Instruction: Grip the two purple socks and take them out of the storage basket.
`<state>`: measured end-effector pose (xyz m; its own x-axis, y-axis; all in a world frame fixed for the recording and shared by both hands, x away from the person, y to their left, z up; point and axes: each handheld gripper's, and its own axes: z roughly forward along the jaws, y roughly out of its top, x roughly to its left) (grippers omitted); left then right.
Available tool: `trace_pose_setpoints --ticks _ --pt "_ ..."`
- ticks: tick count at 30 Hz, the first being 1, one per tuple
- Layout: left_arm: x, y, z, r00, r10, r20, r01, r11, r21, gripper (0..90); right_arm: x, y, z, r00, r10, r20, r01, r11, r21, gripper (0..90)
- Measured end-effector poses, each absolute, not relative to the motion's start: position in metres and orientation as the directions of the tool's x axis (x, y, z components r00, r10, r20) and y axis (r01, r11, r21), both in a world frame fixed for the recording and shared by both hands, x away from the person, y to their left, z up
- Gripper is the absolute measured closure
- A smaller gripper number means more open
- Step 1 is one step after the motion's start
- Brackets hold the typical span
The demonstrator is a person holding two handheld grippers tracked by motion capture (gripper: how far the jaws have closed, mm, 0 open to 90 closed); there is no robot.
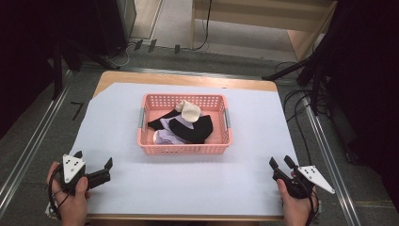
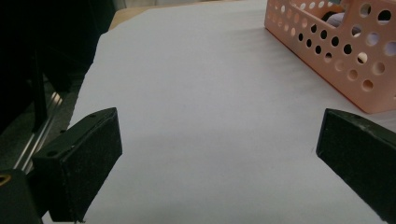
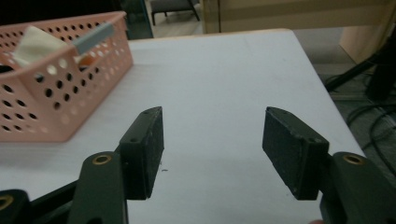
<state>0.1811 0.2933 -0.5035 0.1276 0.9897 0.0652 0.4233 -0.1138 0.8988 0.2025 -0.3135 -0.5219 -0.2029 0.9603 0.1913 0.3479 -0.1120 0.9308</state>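
A pink perforated basket (image 1: 184,143) sits near the middle of the desk (image 1: 254,141), on the pale sheet that covers most of the wooden top. The basket is rectangular, and its long axis runs left to right across the desk in the high view, with a grey handle on each short end. Inside lies a loose heap of socks: a cream sock (image 1: 190,112) bunched toward the far wall, black socks (image 1: 193,128) spread across the middle, and a lilac sock (image 1: 164,137) toward the near left corner. The socks overlap so much that how many there are, and which way any one points, cannot be made out.

The left tongs (image 1: 93,160) are held in the person's left hand (image 1: 70,195) at the near left corner of the desk, well apart from the basket, aimed toward the right. They are spread wide with nothing between them; in the left gripper view only bare sheet lies between the two black pads, and the basket's near corner (image 2: 336,44) is cut off by the top right edge.

The right tongs (image 1: 281,163) are held in the right hand (image 1: 294,202) at the near right corner, pointing away from the person and slightly toward the basket. They too stand apart and empty over the sheet. In the right gripper view the basket (image 3: 56,93) runs off the left edge, with the cream sock (image 3: 35,44) showing above its rim, blurred.
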Motion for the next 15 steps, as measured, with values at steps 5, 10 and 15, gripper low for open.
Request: trace_pose_setpoints --ticks 5,10,15 --pt "0.182 0.292 -0.504 0.138 0.988 0.073 0.431 -0.126 0.893 1.3 0.206 -0.3 -0.507 -0.263 0.939 0.222 0.331 -0.128 0.935 44.1" --pt "0.183 0.294 -0.504 0.146 0.987 0.062 0.435 -0.12 0.892 1.3 0.212 -0.288 -0.49 -0.271 0.94 0.209 0.321 -0.116 0.94 46.8" --pt "0.183 0.295 -0.504 0.151 0.987 0.046 0.443 -0.109 0.89 1.3 0.222 -0.27 -0.476 -0.304 0.925 0.227 0.342 -0.116 0.933 49.4"
